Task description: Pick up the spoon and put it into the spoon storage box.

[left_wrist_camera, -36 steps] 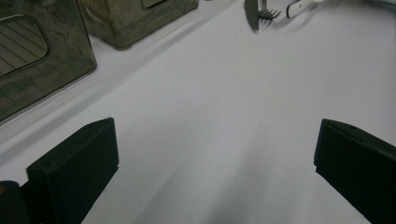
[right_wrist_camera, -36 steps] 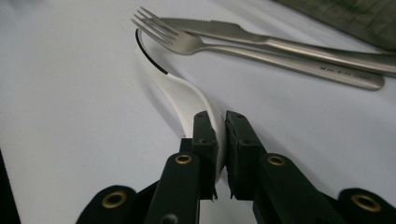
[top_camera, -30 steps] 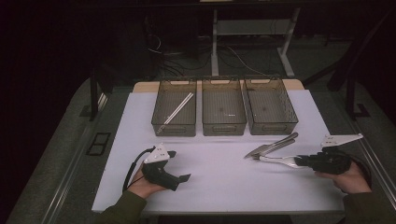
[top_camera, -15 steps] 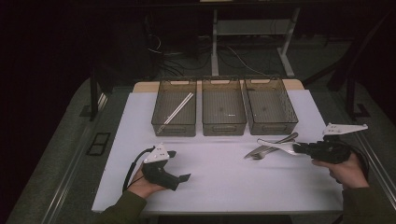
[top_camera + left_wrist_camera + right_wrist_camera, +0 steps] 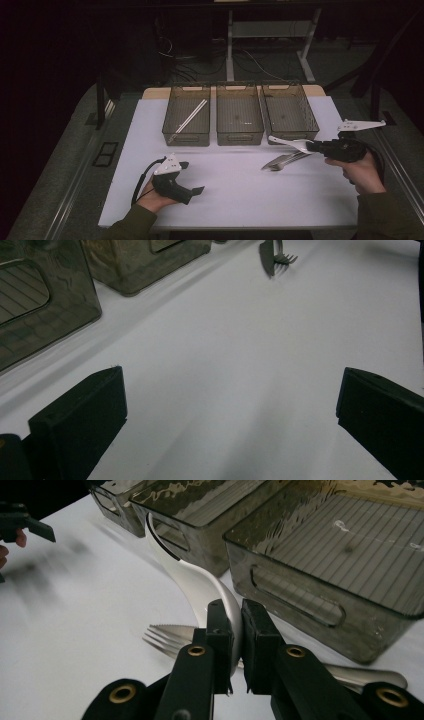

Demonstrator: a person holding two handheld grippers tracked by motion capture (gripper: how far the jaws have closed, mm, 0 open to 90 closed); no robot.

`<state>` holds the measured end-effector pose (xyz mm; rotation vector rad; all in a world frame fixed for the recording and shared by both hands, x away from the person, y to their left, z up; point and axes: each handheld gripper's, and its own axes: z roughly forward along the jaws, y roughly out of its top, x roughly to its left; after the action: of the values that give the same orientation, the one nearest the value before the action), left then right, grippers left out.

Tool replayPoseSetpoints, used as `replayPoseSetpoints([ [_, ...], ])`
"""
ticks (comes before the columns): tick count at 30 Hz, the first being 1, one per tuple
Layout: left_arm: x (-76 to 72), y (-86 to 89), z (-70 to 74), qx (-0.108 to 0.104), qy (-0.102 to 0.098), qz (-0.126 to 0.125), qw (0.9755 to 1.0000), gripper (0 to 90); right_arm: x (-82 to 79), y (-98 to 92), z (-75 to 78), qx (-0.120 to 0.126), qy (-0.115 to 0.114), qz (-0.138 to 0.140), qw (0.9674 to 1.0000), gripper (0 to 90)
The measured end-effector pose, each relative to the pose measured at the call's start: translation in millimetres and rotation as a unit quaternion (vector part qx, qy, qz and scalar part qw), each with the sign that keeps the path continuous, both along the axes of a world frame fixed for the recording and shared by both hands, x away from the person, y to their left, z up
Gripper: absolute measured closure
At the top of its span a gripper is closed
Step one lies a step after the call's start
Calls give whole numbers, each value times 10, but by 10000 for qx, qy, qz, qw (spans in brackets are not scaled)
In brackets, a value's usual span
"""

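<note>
White spoon [image 5: 197, 582] pinched in your right gripper [image 5: 235, 625] fingers, forks [image 5: 285, 160] at 7 o'clock below, left gripper [image 5: 225, 405] fingers wide on worktop [image 5: 235, 190].

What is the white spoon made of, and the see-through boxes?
The white spoon in the right gripper looks like glossy plastic or ceramic: smooth, opaque, with a soft shine. I can't tell which. The boxes look like smoky clear plastic: you see the ribbed bottoms through the walls, which have moulded handle slots.
</note>
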<state>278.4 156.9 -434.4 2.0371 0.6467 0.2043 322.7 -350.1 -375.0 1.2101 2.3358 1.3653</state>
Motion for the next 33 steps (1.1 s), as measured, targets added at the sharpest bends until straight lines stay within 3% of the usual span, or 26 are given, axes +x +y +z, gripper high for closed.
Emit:
replayPoseSetpoints([
  [19, -9, -1, 6, -8, -7, -7, 10000, 0, 375, 412, 157, 55, -119, -95, 9999, 830],
  [29, -12, -8, 6, -47, 0, -22, 10000, 0, 633, 638, 245, 23, -137, -175, 9998, 829],
  [33, -8, -7, 5, -45, 9, -13, 10000, 0, 739, 762, 267, -99, -120, -170, 9997, 830],
])
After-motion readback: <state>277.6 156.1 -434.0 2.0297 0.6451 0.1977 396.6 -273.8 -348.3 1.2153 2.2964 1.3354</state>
